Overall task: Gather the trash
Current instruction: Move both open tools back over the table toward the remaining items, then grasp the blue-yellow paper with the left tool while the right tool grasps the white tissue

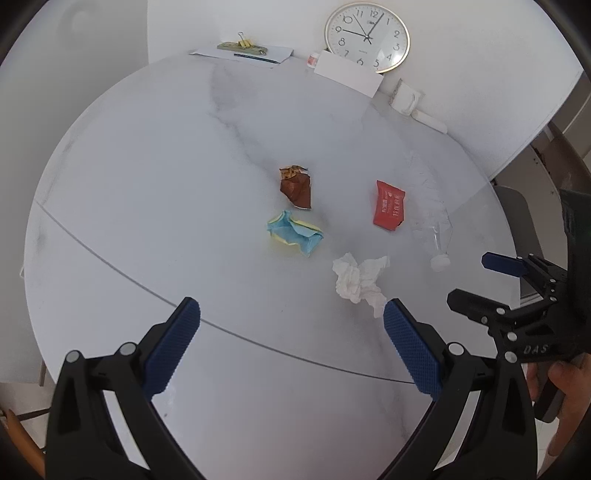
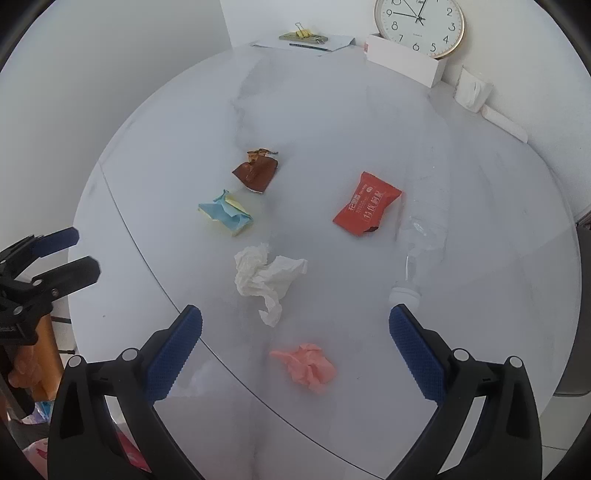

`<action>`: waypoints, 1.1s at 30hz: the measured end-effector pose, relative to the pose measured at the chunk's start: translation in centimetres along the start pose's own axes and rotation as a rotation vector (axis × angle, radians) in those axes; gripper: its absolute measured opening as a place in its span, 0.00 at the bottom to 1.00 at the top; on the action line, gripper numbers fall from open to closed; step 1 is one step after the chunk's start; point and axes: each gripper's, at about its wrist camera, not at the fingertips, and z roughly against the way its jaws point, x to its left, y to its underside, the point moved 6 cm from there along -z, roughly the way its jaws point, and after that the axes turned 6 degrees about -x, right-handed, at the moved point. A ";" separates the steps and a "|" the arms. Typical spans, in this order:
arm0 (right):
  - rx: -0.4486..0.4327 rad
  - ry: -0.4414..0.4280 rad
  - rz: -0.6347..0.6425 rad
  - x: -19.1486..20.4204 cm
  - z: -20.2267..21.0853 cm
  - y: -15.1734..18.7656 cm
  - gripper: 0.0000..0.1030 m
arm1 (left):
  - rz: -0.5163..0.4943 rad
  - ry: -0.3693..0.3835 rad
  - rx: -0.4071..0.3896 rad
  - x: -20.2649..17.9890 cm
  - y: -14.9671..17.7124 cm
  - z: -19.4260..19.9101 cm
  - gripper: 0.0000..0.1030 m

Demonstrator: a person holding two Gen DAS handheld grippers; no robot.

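Trash lies on the round white marble table [image 1: 147,184]. There is a brown wrapper [image 1: 296,186] [image 2: 256,172], a blue and yellow crumpled paper [image 1: 294,232] [image 2: 226,213], a red packet [image 1: 389,210] [image 2: 365,209], a white tissue [image 1: 360,280] [image 2: 266,277] and a clear crushed bottle [image 1: 436,236] [image 2: 421,240]. A pink crumpled paper [image 2: 306,365] lies closest to my right gripper. My left gripper [image 1: 291,350] is open and empty, above the near table edge. My right gripper [image 2: 295,354] is open and empty over the pink paper; it also shows in the left wrist view [image 1: 476,280].
At the far edge stand a wall clock [image 1: 367,35], a white box [image 1: 347,72], papers with a yellow binder clip [image 1: 242,50] and a small white holder [image 1: 406,98]. A chair [image 1: 517,221] is at the right. The left gripper shows in the right wrist view [image 2: 74,254].
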 end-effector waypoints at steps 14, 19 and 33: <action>0.088 -0.034 -0.048 -1.3 -6.1 0.0 0.98 | 0.038 -0.052 0.139 -0.9 -3.7 -13.1 0.81; 0.109 -0.044 -0.011 -0.4 -7.8 -0.6 0.98 | 0.079 -0.085 0.188 0.0 -3.4 -15.2 0.61; 0.140 -0.043 -0.021 -0.2 -8.9 -0.7 0.98 | 0.002 -0.122 0.163 -0.7 -3.1 -14.3 0.17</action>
